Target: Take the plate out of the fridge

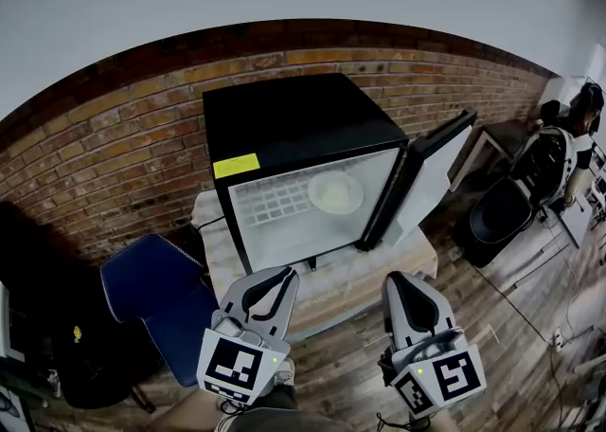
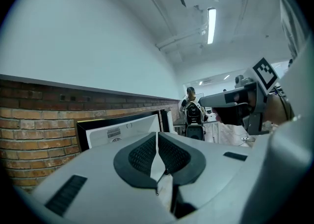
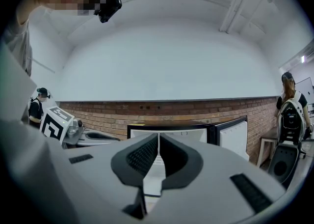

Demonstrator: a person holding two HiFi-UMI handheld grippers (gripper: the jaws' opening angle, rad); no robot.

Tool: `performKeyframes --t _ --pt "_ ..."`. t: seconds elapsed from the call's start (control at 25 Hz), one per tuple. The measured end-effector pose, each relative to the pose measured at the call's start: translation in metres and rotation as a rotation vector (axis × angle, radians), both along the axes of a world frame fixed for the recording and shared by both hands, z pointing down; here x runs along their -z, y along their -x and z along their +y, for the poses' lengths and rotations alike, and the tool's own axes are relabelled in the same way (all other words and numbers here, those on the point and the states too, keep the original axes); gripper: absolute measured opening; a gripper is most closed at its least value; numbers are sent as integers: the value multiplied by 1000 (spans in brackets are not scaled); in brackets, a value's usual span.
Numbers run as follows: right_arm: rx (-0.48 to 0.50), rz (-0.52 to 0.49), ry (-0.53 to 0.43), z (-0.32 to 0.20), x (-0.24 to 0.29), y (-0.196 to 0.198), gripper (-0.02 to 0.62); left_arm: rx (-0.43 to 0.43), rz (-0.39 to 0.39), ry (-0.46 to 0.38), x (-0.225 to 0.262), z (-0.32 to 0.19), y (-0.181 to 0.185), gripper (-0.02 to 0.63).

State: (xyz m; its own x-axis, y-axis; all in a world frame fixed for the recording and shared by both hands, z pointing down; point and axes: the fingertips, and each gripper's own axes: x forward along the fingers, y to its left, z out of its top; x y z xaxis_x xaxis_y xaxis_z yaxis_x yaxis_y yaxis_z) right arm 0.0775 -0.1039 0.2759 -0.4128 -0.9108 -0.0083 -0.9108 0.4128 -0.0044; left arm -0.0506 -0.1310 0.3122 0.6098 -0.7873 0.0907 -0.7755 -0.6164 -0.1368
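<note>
A black mini fridge (image 1: pixel 294 127) stands on a low table (image 1: pixel 379 267) with its door (image 1: pixel 431 167) swung open to the right. Inside, a white plate (image 1: pixel 335 192) rests on the upper right of the white shelf. My left gripper (image 1: pixel 282 275) hangs in front of the table edge, below the fridge's opening, shut with nothing in it. My right gripper (image 1: pixel 396 279) is level with it further right, also shut and empty. In the left gripper view its pads (image 2: pixel 147 153) meet before the fridge (image 2: pixel 122 126). The right gripper (image 3: pixel 159 137) points at the fridge's opening (image 3: pixel 169 133).
A blue chair (image 1: pixel 151 293) stands left of the table. At the right are a black chair (image 1: pixel 500 214) and a person (image 1: pixel 568 132). A brick wall (image 1: pixel 114 146) runs behind the fridge. The floor is wooden boards (image 1: pixel 511 326).
</note>
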Motion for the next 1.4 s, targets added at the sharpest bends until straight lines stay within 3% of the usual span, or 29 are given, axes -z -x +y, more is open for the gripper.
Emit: performKeyframes --t 0.64,1.0,1.4 --pt "-52 6 42 -98 -16 18 34 -82 -15 2 -13 -95 4 26" --pt "-51 27 76 -119 -23 6 34 -71 -9 21 -17 -111 -7 26" --pt "-31 -25 111 -142 -32 -15 35 -31 -9 30 -19 -124 -23 26"
